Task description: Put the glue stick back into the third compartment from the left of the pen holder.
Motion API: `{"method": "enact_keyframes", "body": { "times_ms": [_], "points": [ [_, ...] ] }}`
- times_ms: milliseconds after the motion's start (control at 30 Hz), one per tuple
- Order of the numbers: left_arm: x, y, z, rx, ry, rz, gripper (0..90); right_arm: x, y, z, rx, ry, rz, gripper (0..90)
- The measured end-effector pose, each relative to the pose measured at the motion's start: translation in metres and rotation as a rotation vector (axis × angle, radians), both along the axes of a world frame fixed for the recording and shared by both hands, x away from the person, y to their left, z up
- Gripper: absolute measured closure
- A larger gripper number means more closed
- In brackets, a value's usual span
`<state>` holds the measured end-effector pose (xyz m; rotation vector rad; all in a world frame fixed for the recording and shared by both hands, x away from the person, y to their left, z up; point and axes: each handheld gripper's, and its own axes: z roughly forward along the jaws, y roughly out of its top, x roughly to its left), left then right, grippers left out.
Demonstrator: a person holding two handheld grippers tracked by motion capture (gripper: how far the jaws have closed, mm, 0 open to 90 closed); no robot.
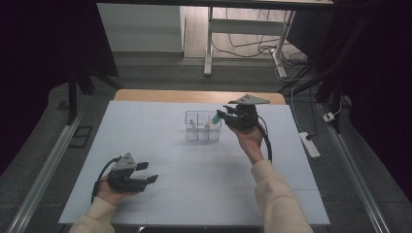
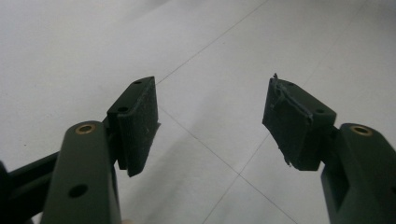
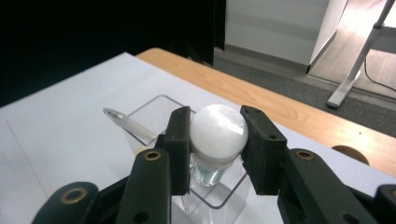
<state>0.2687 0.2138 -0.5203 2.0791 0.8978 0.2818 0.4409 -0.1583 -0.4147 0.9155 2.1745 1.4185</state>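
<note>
My left gripper point(image 1: 145, 173) rests near the table's point(image 1: 160, 194) front left corner, jaws spread wide with nothing between them; I'd leave it parked there, out of the way. Further right, toward the far edge, stands the clear compartment box point(image 1: 202, 125), something spoon-like point(image 3: 128, 122) leaning in it, though I can't quite make out what. My right gripper point(image 3: 218, 142) clamps a bottle with a round white cap point(image 3: 218, 131), pads on either side of the cap, just above the box. I'd centre the bottle over one compartment, keep it upright, lower until it seats, and only then let go.
</note>
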Motion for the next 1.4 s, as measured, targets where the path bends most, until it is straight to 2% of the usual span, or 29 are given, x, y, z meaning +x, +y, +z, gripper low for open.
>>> {"method": "enact_keyframes", "body": {
  "times_ms": [233, 333, 433, 467, 567, 667, 833, 1200, 1333, 1400],
  "points": [
    [0.000, -0.001, 0.000, 0.007, -0.007, 0.002, 35.3, 0.007, 0.006, -0.013, -0.036, 0.041, -0.006, 63.8],
    [0.000, -0.001, -0.001, 0.011, -0.003, 0.002, 35.2, 0.008, 0.006, -0.016, -0.029, 0.043, -0.009, 62.0],
    [0.000, 0.000, -0.001, 0.007, -0.002, 0.003, 35.3, 0.005, 0.002, -0.013, 0.010, 0.036, -0.007, 57.2],
    [0.000, 0.000, 0.000, 0.007, -0.002, 0.003, 35.3, 0.003, 0.000, -0.011, 0.008, 0.030, -0.011, 55.7],
    [0.000, 0.000, -0.001, 0.006, -0.001, 0.003, 35.3, -0.007, -0.008, -0.007, 0.007, 0.007, -0.018, 51.8],
    [0.000, 0.000, -0.001, 0.006, 0.000, 0.002, 35.2, -0.019, -0.021, -0.005, 0.006, 0.008, -0.006, 49.2],
    [0.000, 0.001, 0.000, 0.000, 0.001, 0.011, 35.1, -0.044, -0.043, -0.011, -0.027, 0.022, 0.019, 45.1],
    [0.001, 0.001, -0.001, 0.000, 0.007, 0.013, 34.6, -0.097, -0.095, -0.042, -0.053, 0.049, 0.060, 41.5],
    [0.001, 0.002, -0.001, 0.000, 0.008, 0.014, 34.6, -0.111, -0.114, -0.054, -0.086, 0.055, 0.060, 40.8],
    [0.001, 0.001, -0.001, 0.001, 0.008, 0.015, 34.6, -0.115, -0.122, -0.058, -0.077, 0.064, 0.055, 40.7]
  ]
}}
